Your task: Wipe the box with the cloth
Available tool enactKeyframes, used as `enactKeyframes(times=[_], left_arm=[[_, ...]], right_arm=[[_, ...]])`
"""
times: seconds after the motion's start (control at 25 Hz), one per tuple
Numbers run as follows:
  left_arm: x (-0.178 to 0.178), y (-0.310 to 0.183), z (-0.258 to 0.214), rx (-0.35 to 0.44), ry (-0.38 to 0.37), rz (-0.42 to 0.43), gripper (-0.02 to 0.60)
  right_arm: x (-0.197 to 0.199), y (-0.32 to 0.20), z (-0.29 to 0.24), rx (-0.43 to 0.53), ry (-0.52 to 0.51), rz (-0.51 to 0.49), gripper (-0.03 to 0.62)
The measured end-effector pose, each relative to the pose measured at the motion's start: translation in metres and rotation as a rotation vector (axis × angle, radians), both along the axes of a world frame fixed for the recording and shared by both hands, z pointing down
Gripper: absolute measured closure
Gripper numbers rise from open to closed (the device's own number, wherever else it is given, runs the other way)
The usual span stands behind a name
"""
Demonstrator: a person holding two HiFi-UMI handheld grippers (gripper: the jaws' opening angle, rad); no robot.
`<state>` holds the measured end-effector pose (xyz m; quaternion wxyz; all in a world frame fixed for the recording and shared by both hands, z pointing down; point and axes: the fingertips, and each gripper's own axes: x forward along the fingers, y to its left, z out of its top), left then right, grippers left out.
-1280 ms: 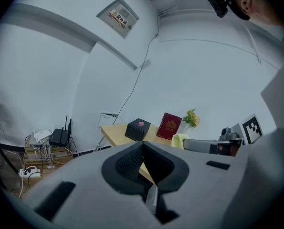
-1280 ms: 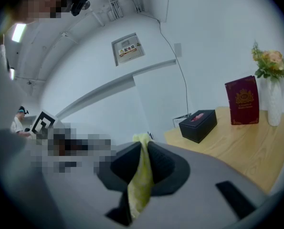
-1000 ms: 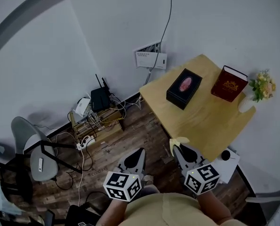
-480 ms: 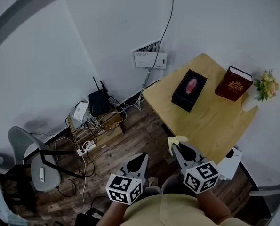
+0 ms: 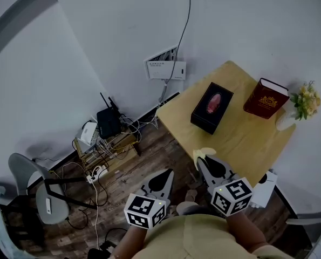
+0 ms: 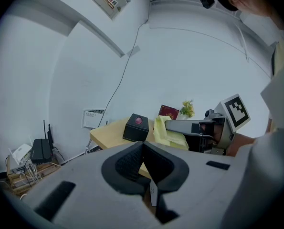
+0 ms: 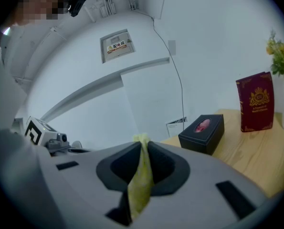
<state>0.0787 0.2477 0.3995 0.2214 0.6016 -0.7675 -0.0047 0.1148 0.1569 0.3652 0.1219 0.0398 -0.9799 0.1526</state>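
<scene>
We are holding one claw in each hand, both in front of our body and pointing toward the table (image 5: pixel 241 139).

Left claw (image 6: pixel 142 144): the two jaws are resting fully together, tip against tip, and nothing is sitting between them. In the head view it is hanging over the wooden floor (image 5: pixel 149 155), to the left of the table's near edge.

Right claw (image 7: pixel 144 144): the jaws are pressing together on the yellow cloth (image 7: pixel 141 180). A fold of the cloth is sticking out past the tips, and the rest is running back between the pads. In the head view this claw is sitting just beside the near edge of the table, well apart from the box (image 5: pixel 211 107).

The box is black, with a reddish oval opening on its top face. It is lying flat on the table, toward the corner nearest the wall. Neither claw is touching it.

A red book (image 5: pixel 265 97) is standing to the right of the box, apart from it. Flowers (image 5: pixel 306 99) in a white vase are standing at the table's right edge, beyond the book.

On the floor by the wall, a router (image 5: pixel 107 122) is sitting among loose cables, and a grey chair (image 5: pixel 28 179) is standing further left.
</scene>
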Motion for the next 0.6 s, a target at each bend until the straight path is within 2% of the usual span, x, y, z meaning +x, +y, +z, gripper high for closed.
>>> enactKeyframes(times=[0.12,0.32,0.6], left_arm=[[-0.007,-0.026,-0.002,-0.004,-0.008,0.017,0.566],[-0.007,-0.067,-0.001,-0.002,0.031,0.06,0.566],[-0.015,-0.099,0.002,-0.039,-0.017,0.077,0.566]], right_arm=[[-0.006,-0.018,-0.003,0.0,-0.013,-0.004,0.539],[-0.005,-0.049,0.0,-0.02,-0.02,0.006,0.539],[0.006,-0.09,0.004,-0.041,-0.031,0.064,0.539]])
